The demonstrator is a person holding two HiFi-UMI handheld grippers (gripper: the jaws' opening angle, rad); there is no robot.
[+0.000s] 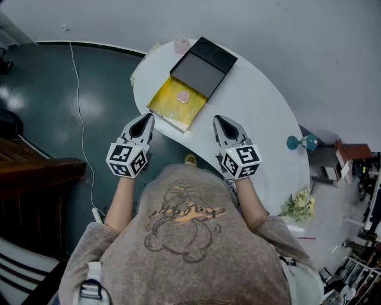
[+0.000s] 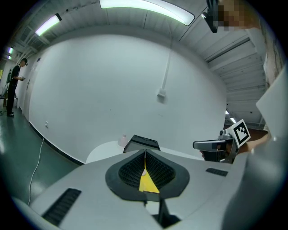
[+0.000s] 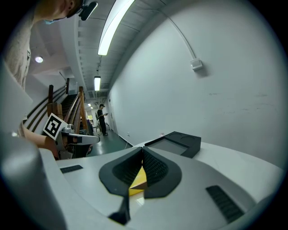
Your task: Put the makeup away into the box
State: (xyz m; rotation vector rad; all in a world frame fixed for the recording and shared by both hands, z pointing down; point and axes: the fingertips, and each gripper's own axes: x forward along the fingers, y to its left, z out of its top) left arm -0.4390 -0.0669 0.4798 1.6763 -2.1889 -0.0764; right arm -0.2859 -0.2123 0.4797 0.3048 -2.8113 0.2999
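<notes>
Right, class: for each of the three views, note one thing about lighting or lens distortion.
Head view: even, soft light, no hard shadows on the white table. Left gripper view: dark round vignette at the corners, strip light blown out at the top. Right gripper view: same fisheye rim, the ceiling tube glaring, the wall bulging into a curve.

Two grippers (image 1: 146, 117) (image 1: 218, 119), one black box (image 1: 202, 65), one yellow board (image 1: 169, 102), two pink makeup items (image 1: 184, 96) (image 1: 181, 45)

I stood over a white, round-edged table (image 1: 262, 107) on a glossy dark green floor (image 1: 47, 101). Plain white wall (image 2: 112, 90) ahead, tube light (image 2: 148, 9) overhead. Wooden staircase (image 3: 82, 107) to my left. White cable (image 1: 77, 113) trailed across the floor.
</notes>
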